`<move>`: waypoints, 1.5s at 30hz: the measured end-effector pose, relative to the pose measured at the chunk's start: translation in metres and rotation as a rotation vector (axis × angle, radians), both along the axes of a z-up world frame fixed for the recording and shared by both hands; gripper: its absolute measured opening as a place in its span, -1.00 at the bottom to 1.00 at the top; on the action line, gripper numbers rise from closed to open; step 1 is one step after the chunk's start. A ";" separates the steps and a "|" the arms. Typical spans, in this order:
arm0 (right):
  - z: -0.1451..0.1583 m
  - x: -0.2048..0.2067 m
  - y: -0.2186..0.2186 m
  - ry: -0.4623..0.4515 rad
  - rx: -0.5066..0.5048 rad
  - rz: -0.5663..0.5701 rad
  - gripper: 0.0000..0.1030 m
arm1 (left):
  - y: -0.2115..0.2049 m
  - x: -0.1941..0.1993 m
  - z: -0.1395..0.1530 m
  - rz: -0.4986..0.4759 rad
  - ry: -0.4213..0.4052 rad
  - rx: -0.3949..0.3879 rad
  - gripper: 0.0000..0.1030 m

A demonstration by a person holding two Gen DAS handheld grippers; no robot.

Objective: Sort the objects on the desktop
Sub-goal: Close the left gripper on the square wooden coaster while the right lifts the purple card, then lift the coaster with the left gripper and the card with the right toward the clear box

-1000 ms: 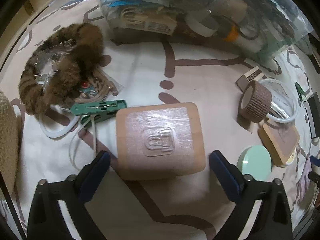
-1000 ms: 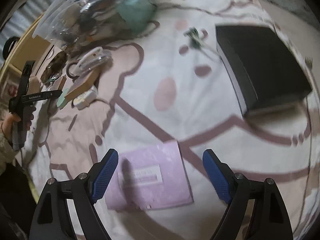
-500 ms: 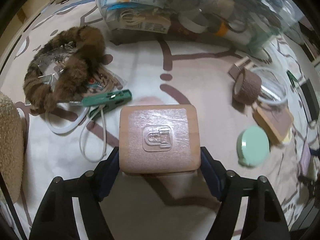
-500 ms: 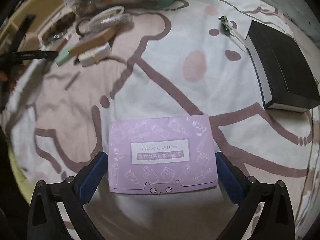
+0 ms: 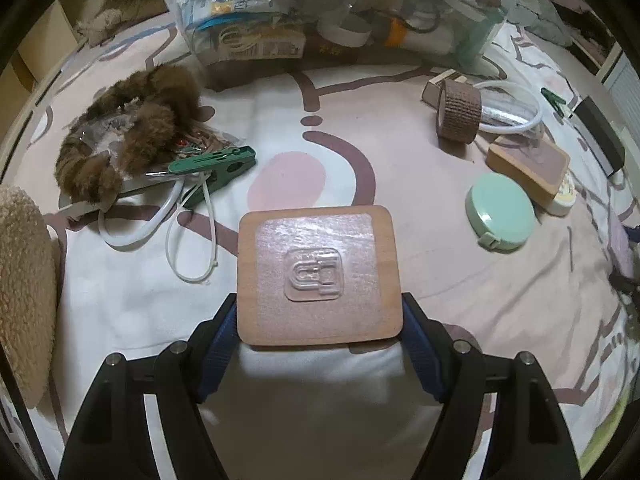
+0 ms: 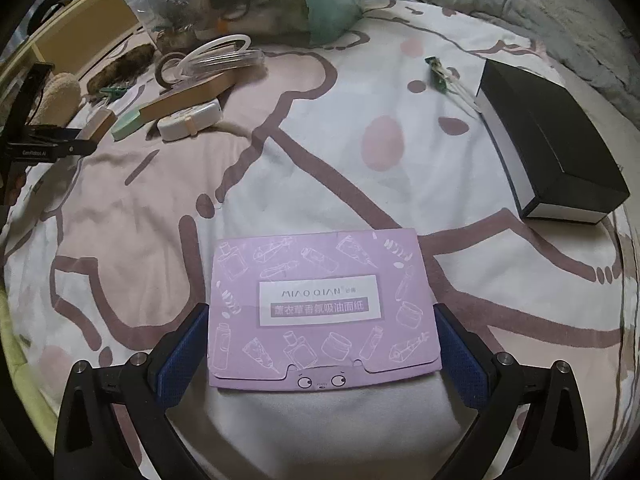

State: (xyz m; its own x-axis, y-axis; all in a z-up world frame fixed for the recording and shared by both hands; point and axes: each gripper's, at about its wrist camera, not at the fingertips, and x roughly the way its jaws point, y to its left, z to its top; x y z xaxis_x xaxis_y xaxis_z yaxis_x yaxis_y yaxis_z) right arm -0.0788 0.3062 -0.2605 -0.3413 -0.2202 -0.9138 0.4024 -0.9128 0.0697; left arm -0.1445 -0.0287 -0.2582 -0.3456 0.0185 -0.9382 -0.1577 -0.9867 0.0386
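The left claw (image 5: 320, 322) is pointing down at a soft bed cover (image 5: 120, 300) with pink and brown shapes on it. Its two blue pads are pinching the near sides of a flat wooden square (image 5: 319, 276), which has a clear plastic hook stuck on top. The jaws were closing over the last second, and the square is sitting right between them. Behind it on the left, a green clip (image 5: 218, 164) is lying beside a brown furry thing (image 5: 132, 136) and some white cords. On the right are a round mint case (image 5: 500, 210), a brown roll of tape (image 5: 458, 110) standing on its edge, and another wooden block (image 5: 528, 166). A big clear bag (image 5: 340, 12) full of stuff is sitting at the back. The right claw (image 6: 322, 346) is spread wide, and its jaws were opening over the last second. A flat purple packet (image 6: 320, 306) is lying on the cover between its blue pads, which are just beside the packet's two ends. I cannot tell if they are touching it. A black box (image 6: 552, 140) is sitting far off to the right.
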 end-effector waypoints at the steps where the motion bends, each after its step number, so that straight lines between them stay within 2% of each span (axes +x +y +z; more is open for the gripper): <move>1: 0.001 -0.004 0.005 -0.002 0.002 -0.007 1.00 | 0.002 0.002 -0.001 -0.002 0.006 -0.008 0.49; 5: 0.003 -0.009 0.005 -0.024 0.036 -0.023 1.00 | -0.008 0.014 0.004 -0.003 0.021 -0.017 0.56; 7: 0.004 -0.011 0.007 -0.037 0.047 -0.018 1.00 | 0.000 0.014 0.003 -0.003 0.018 -0.011 0.75; 13: 0.007 -0.012 0.004 -0.027 0.044 0.018 1.00 | -0.005 0.008 0.000 -0.016 -0.016 0.018 0.97; 16: 0.011 -0.008 0.006 -0.005 0.033 0.026 0.89 | -0.003 0.006 -0.001 -0.016 -0.045 0.016 0.99; 18: 0.015 -0.006 0.008 0.011 0.029 0.033 0.89 | -0.004 0.004 0.000 0.001 -0.062 0.025 0.99; 24: 0.019 -0.011 0.003 0.038 0.045 0.012 0.89 | -0.005 0.002 0.002 0.033 -0.068 0.051 0.99; 31: 0.031 -0.015 0.002 0.071 0.040 -0.008 0.89 | -0.022 -0.003 0.010 0.171 -0.073 0.191 0.96; 32: 0.034 -0.016 0.001 0.077 0.045 -0.009 0.89 | -0.021 -0.003 0.010 0.173 -0.074 0.192 0.95; 36: 0.047 -0.019 -0.004 0.105 0.029 -0.025 0.89 | -0.015 -0.003 0.012 0.153 -0.061 0.129 0.64; 39: 0.062 -0.022 -0.008 0.139 0.006 -0.040 0.89 | -0.010 -0.002 0.013 0.124 -0.052 0.109 0.51; 45: 0.089 -0.027 -0.013 0.191 -0.032 -0.076 0.89 | 0.000 -0.002 0.011 0.100 -0.055 0.071 0.52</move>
State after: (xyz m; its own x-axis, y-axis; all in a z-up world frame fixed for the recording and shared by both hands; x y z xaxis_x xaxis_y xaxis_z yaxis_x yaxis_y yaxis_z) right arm -0.1058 0.2935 -0.1713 -0.5242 -0.2147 -0.8241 0.3407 -0.9397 0.0281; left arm -0.1464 -0.0289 -0.2469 -0.2975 0.0539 -0.9532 -0.0582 -0.9976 -0.0383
